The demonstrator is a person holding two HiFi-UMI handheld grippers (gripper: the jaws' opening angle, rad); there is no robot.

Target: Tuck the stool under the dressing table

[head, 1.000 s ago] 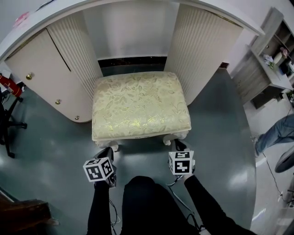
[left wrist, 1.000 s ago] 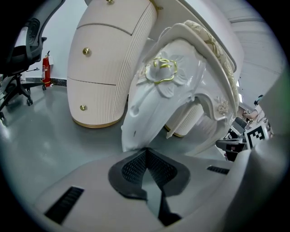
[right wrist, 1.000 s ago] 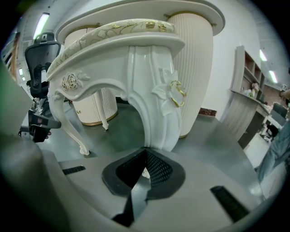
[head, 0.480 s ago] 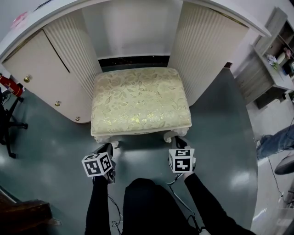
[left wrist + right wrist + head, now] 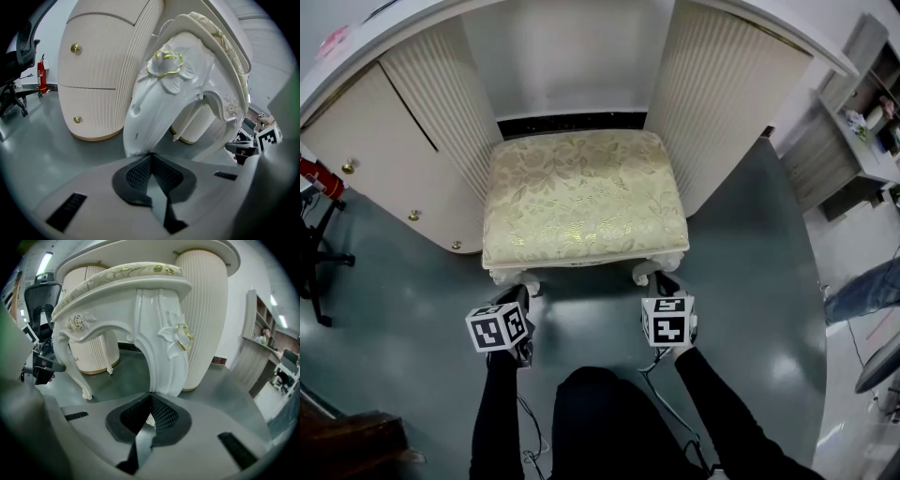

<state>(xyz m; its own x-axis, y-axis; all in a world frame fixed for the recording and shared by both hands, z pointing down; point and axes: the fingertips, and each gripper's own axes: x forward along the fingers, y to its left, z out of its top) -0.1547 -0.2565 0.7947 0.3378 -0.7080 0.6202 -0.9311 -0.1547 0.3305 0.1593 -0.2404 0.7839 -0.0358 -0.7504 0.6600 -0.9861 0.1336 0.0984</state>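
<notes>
Stool (image 5: 581, 202) standing in knee gap of dressing table (image 5: 724, 103), seat between left pedestal (image 5: 403, 159) and right pedestal (image 5: 712, 141); front edge and both front legs apparently just proud of the pedestal fronts. Left gripper (image 5: 150, 155) with jaws together, tips butted on left front leg (image 5: 154, 112), nothing clamped. Right gripper (image 5: 151, 394) likewise closed, tips against right front leg (image 5: 161, 348). Main risk, judged: tips skating off the glossy, curved legs, with no grip to stop it. Second risk: uneven push from the two sides, yawing the stool and knocking a seat corner into a fluted pedestal; clearance looks slim on both sides, slimmest at the left. Possible chatter or tipping of the legs on the grey floor (image 5: 750, 309) if pushed too high. Dark skirting (image 5: 570, 122) close behind the seat, so little travel left before a bump. Elsewhere: red extinguisher (image 5: 321, 176) and chair base (image 5: 314, 253) at far left, shelves (image 5: 853, 122) and a person's leg (image 5: 862, 286) at right, all well apart from the path.
</notes>
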